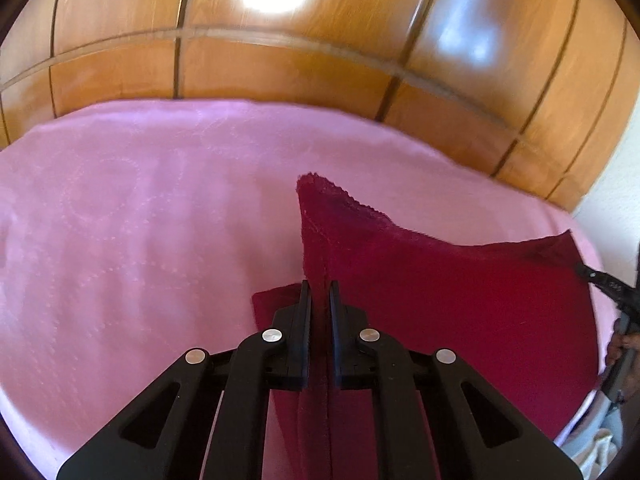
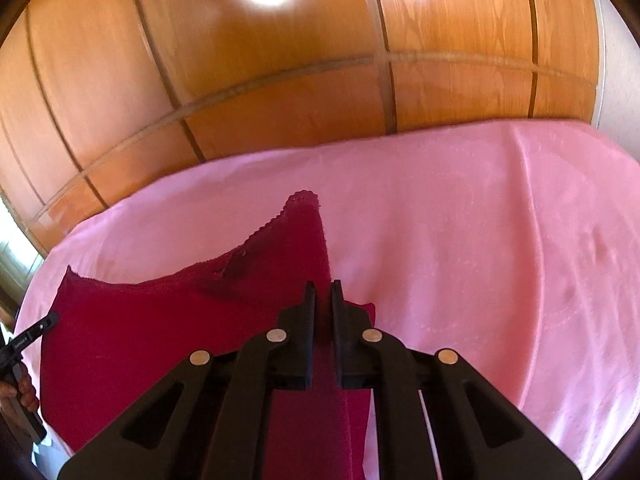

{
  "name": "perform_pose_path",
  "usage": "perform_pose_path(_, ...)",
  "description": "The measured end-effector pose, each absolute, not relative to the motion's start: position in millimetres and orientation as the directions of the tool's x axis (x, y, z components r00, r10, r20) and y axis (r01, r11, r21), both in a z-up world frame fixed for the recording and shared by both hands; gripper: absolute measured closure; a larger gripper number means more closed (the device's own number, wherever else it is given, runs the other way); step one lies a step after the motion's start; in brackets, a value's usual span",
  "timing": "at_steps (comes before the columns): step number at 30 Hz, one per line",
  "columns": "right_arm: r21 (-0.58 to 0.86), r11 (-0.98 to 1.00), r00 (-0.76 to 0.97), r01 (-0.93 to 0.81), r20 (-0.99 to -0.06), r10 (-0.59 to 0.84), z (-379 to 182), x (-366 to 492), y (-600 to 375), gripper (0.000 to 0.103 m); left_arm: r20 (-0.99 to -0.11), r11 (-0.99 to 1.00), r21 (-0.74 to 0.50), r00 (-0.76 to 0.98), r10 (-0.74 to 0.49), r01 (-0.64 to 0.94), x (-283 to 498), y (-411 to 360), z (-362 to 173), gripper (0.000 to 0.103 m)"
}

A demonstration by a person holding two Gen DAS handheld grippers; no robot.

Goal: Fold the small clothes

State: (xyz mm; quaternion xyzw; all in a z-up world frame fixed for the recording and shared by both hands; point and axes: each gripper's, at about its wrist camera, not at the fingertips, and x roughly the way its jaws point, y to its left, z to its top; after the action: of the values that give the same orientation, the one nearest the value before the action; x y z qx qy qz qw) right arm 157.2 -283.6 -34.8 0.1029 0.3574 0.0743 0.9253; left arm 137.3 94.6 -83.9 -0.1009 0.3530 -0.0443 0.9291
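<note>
The dark red cloth [image 1: 460, 300] lies on a bed covered with a pink sheet [image 1: 140, 220], in front of a wooden headboard [image 1: 320, 68]. Each gripper has its jaws clamped together on one near corner of the cloth: the left gripper [image 1: 320, 292] pinches the near left edge, and the right gripper [image 2: 324, 292] pinches the near right edge. The fabric rises from the jaws into a raised peak, and the far edge [image 2: 264, 232] sags between the two grips. The long axis of the cloth runs from one gripper to the other, across the bed. The bulk of it lies forward of both sets of jaws, toward the headboard. Both hands look equally near to their corners, so the coming fold likely calls for carrying both corners forward together, over the far edge.
</note>
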Motion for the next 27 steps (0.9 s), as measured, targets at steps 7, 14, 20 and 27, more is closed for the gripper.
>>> perform_pose_path(7,0.268,0.963,0.690,0.009,-0.699,0.188,-80,168,-289,0.094,-0.709,0.987,-0.151,0.701,-0.075,-0.048,148,87,-107,0.088)
perform_pose_path(14,0.186,0.981,0.722,0.048,-0.685,0.094,-59,151,-288,0.041,-0.650,0.991,-0.055,0.757,0.059,-0.125,108,67,-80,0.058)
perform_pose_path(20,0.199,0.979,0.775,-0.047,-0.611,0.161,-25,113,-265,0.041,-0.597,0.995,-0.046,0.801,0.045,-0.091,71,40,-68,0.057)
perform_pose_path(27,0.234,0.960,0.757,-0.156,-0.595,0.268,-16,90,-224,0.030,-0.592,0.999,-0.018,0.806,0.019,-0.037,54,14,-70,0.057)
